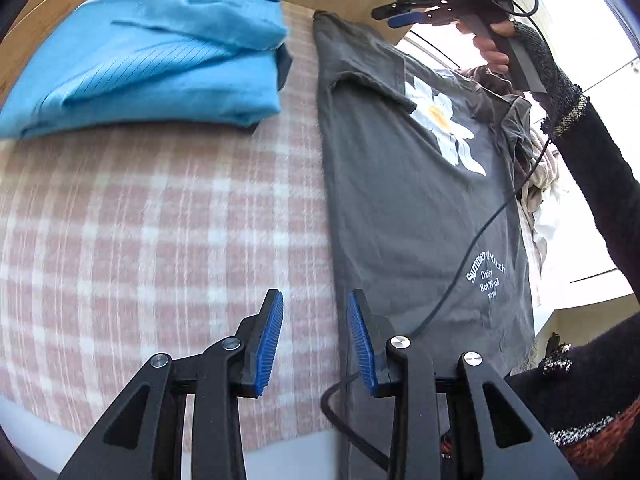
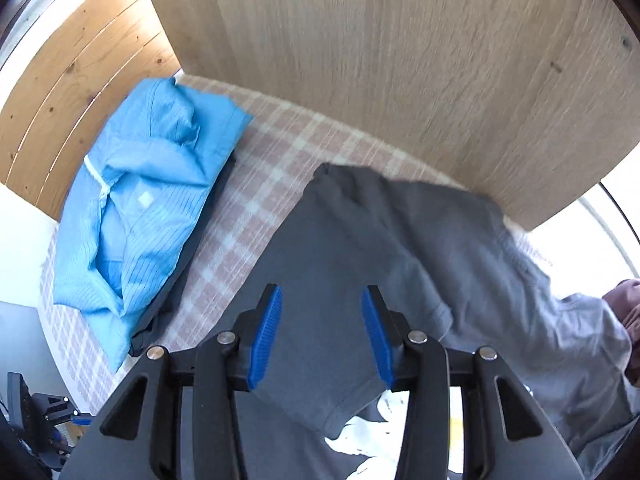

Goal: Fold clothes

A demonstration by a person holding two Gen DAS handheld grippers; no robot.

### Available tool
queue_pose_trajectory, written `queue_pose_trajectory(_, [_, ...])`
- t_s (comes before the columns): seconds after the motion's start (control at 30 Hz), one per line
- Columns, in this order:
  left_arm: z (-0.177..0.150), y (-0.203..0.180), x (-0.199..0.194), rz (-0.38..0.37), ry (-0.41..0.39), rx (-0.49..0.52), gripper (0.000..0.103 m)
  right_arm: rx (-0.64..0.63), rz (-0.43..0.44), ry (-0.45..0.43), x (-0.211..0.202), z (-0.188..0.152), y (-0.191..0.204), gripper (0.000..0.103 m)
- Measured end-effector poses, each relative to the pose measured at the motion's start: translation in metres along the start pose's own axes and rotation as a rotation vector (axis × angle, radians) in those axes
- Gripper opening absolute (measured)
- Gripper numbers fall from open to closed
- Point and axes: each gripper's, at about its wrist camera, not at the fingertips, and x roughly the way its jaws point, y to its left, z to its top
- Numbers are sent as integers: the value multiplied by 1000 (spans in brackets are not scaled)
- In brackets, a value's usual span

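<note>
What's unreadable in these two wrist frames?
- Dark garment under the folded blue striped shirt: right wrist view, only an edge shows.
- Last line of white print on the grey daisy T-shirt: left wrist view, too small.
- Pale clothes heap: left wrist view, behind T-shirt and sleeve.

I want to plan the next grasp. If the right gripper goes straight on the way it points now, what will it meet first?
Most likely the grey T-shirt: the right gripper points down at it with open, empty jaws. The folded-over sleeve fills the space between them. How far above the cloth it is, I cannot tell.
</note>
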Motion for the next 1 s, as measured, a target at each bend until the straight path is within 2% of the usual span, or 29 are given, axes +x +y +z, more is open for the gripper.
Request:
queue_pose_trajectory(0.1, [-52, 2, -7, 44, 2, -101, 32, -60, -54, 77, 57, -14, 16, 41])
queue_pose_trajectory(0.13, [-69, -2, -7, 59, 0, -135, 32, -55, -52, 97, 69, -15, 17, 45])
queue_pose_trajectory(0.27, [-120, -22, -3, 125, -18, -227, 32, -81, -1, 54, 48, -13, 28, 42])
queue_pose_trajectory(0.37, [-141, -42, 0, 166, -47, -236, 32, -108, -4, -43, -7, -22, 23, 42])
queue_pose_trajectory(0.43, [-145, -46, 1, 188, -64, -249, 32, -116, 6, -82, -41, -33, 10, 42])
queue_pose_trajectory(0.5, [-149, -50, 1, 208, -82, -263, 32, -124, -41, -132, -58, -37, -12, 42])
queue_pose_trajectory(0.57, [-150, -50, -2, 202, -104, -284, 32, -77, -100, -158, -63, -35, -50, 42])
queue_pose_trajectory(0.63, [-148, -52, -4, 208, -120, -291, 32, 37, -93, -158, -63, -28, -93, 42])
queue_pose_trajectory(0.67, [-146, -54, -3, 210, -123, -289, 32, 79, -84, -144, -54, -25, -110, 42])
queue_pose_trajectory(0.73, [-140, -58, 2, 191, -112, -275, 32, 135, -83, -119, -29, -20, -136, 26])
queue_pose_trajectory(0.83, [-132, -63, 12, 187, -90, -252, 32, 191, -86, -89, 22, -16, -155, 13])
queue_pose_trajectory(0.93, [-123, -68, 18, 175, -78, -219, 32, 217, -48, -55, 55, -17, -162, 13])
queue_pose_trajectory(1.0, [-119, -70, 22, 170, -57, -199, 32, 206, -87, -28, 70, -17, -164, 13])
